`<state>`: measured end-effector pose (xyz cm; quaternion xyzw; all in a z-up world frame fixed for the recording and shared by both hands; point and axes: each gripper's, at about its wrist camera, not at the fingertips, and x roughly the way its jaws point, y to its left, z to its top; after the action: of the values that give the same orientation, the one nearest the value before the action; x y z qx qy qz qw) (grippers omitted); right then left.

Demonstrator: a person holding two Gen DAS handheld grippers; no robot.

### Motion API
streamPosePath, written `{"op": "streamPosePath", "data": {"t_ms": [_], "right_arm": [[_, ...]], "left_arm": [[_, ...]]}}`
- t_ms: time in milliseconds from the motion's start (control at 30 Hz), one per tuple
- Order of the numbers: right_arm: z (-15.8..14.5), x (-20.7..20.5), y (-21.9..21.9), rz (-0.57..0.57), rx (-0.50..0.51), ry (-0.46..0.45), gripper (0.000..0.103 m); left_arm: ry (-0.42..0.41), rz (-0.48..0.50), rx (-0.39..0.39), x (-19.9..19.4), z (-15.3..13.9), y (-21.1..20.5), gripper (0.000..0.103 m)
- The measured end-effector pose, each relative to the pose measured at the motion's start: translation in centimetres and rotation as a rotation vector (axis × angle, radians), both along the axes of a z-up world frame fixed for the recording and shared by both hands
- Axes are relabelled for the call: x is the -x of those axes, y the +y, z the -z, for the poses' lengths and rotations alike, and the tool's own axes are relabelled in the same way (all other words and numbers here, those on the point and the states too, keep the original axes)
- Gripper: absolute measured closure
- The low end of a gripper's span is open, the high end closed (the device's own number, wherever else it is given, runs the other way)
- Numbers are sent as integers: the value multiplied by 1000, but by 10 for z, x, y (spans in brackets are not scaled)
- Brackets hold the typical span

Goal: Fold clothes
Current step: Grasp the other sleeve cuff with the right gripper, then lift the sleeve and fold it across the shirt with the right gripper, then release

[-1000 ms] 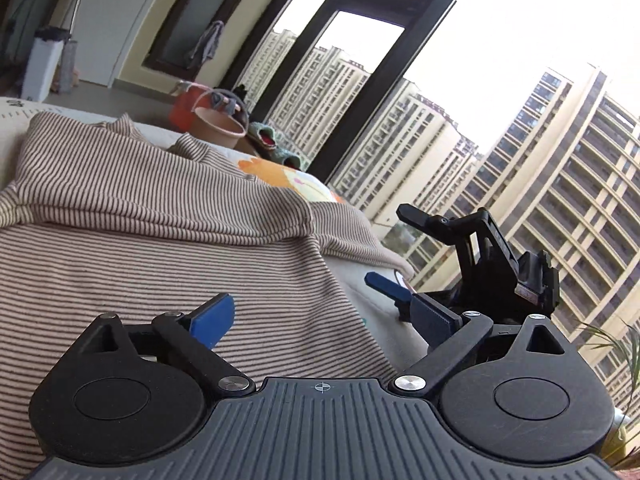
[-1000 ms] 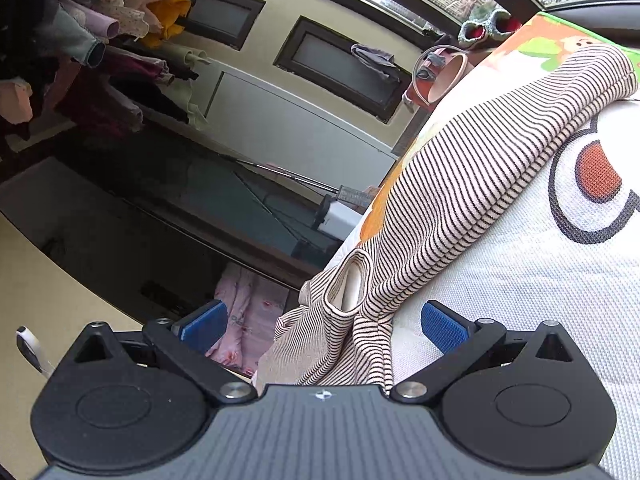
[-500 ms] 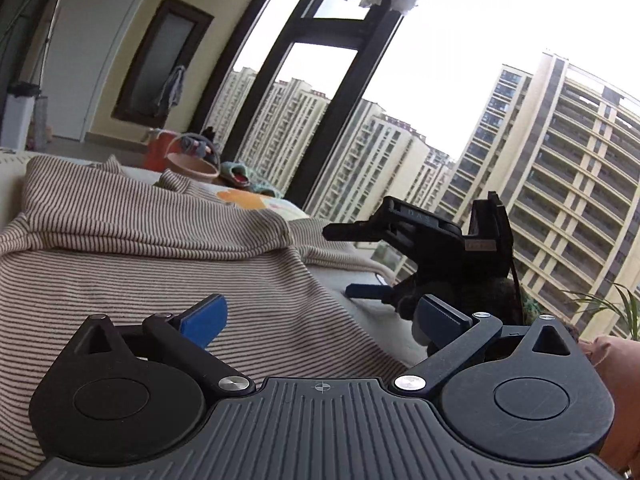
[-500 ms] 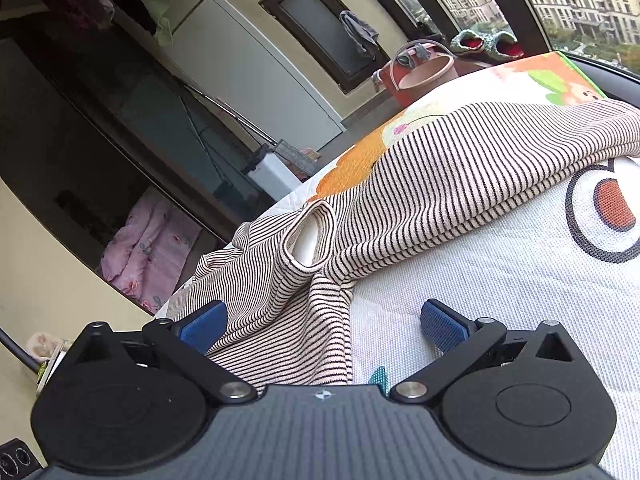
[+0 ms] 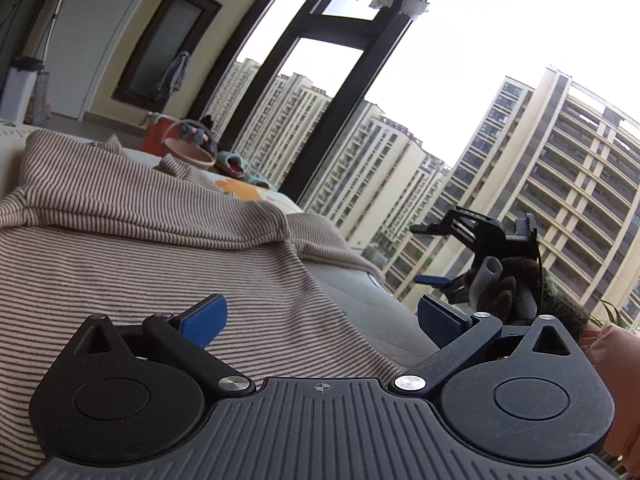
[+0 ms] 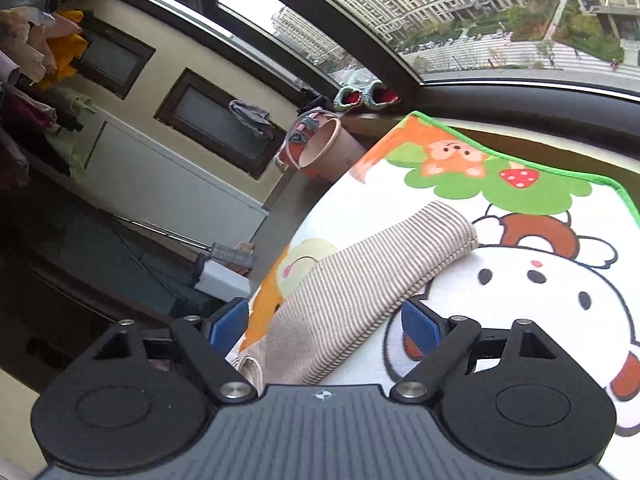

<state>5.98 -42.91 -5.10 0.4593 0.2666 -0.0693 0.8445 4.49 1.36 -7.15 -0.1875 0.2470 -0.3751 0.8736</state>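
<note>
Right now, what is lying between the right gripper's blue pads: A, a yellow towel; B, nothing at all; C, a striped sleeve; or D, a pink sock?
C: the striped sleeve runs across the cartoon mat and passes between the closing jaws of the right gripper.

A high-rise home; hung laundry [image 6: 36, 32], a cartoon play mat [image 6: 520, 280] (tower blocks [image 5: 560, 184] outside).

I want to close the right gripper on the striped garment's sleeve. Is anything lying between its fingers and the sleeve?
Nothing visible does. The sleeve of the striped garment runs bare between the closing fingers of the right gripper, on the cartoon mat.
</note>
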Motion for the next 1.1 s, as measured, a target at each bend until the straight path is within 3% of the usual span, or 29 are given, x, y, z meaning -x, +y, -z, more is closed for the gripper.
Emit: {"op": "streamPosePath", "data": {"t_ms": [133,333,467,500,533,567,600,633,833,1100], "right_arm": [[32,-14,-16,92,-31,103,20],[87,-48,-33,212,-205,103,20],[91,-71,-27,223,-191,74,23],[90,-75,-25,226,-185,73,34],[90,-79,-22,228,-180,72,54],[87,-82,-20,227,-160,77,65],[83,-84,-16,225,-134,85,84],[79,-86,-13,222,-108,93,89],[3,-89,23,125,115,47,92],[-118,-100,102,-76,363,-116,92]], "left_arm": [[22,-3,10,-3,3,0,0],[27,-8,23,-4,4,2,0],[15,-9,29,0,3,3,0],[8,-11,36,1,2,4,0],[0,-18,49,2,2,7,0],[-7,-25,62,3,1,10,0],[-14,-32,76,4,0,13,0],[-18,-36,97,4,-1,16,0],[-69,-25,218,12,-8,32,0],[-95,-47,264,15,-11,39,0]]}}
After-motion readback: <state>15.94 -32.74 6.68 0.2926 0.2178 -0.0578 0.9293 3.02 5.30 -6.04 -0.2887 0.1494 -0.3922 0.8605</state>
